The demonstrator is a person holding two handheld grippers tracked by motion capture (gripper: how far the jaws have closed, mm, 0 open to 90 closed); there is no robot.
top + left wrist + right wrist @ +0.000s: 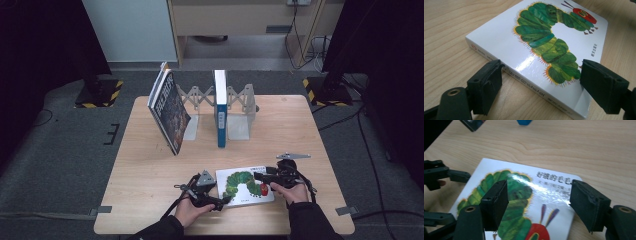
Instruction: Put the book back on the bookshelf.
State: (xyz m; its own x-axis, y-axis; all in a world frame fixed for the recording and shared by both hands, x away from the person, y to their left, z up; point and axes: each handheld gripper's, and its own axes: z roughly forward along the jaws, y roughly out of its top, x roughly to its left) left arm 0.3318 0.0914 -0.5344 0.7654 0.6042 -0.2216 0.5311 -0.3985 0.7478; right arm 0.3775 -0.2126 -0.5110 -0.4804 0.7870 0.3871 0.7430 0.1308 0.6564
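A white board book with a green caterpillar on its cover (pixel 245 186) lies flat on the wooden table (pixel 150 170) near the front edge. My left gripper (pixel 221 200) is at the book's near left corner. In the left gripper view its jaws (pixel 541 68) stand open astride that corner of the book (pixel 506 37), one jaw tip against the spine, the other beside the short edge. My right gripper (pixel 268 178) hovers at the book's right end. In the right gripper view it (pixel 539 192) is open just above the cover (pixel 544 195).
At the back of the table an expanding metal book rack (pixel 240 107) holds a blue book (pixel 220 107) upright. A dark book (pixel 169 112) leans against the rack's left end. Bare wood lies between the rack and the caterpillar book.
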